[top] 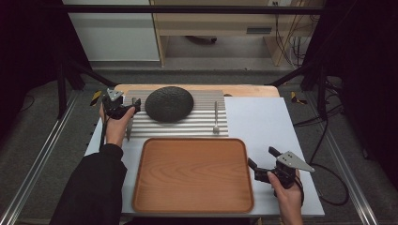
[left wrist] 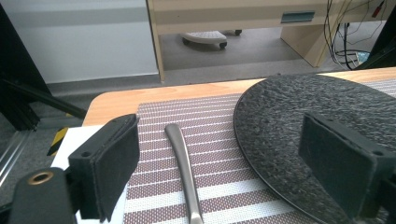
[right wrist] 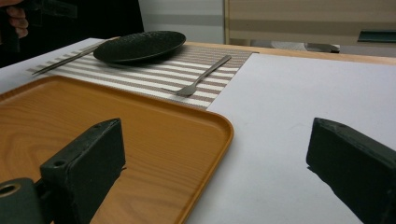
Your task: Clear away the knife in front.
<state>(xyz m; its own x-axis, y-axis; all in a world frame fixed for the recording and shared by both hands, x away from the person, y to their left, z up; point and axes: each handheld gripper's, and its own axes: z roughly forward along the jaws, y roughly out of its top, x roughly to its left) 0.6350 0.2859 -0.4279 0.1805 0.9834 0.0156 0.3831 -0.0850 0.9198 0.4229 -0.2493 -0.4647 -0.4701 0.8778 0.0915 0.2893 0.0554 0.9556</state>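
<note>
At the left edge of the striped placemat (top: 178, 124), the left claw (top: 133, 107) hovers with its jaws spread wide and empty, lined up either side of the handle of a metal knife (left wrist: 184, 170) that lies flat on the placemat; from the left gripper view the handle runs straight down the gap between the two pads, which suggests a pickup is being set up. Just right of the knife on the placemat sits a dark, rough-textured plate (top: 169, 103), its rim close to the right-hand jaw, so that jaw has little room before it would brush the plate as the claw descends. Further right on the placemat lies a fork (top: 216, 117), well apart from the plate and untouched. Below the placemat, nearer the person, a wooden tray (top: 193, 174) rests empty on the desk (top: 263, 122), seemingly waiting to receive the tableware. At the tray's right edge the right claw (top: 263, 161) is held low over the white desk surface, jaws wide and holding nothing, apparently parked out of the way.
</note>
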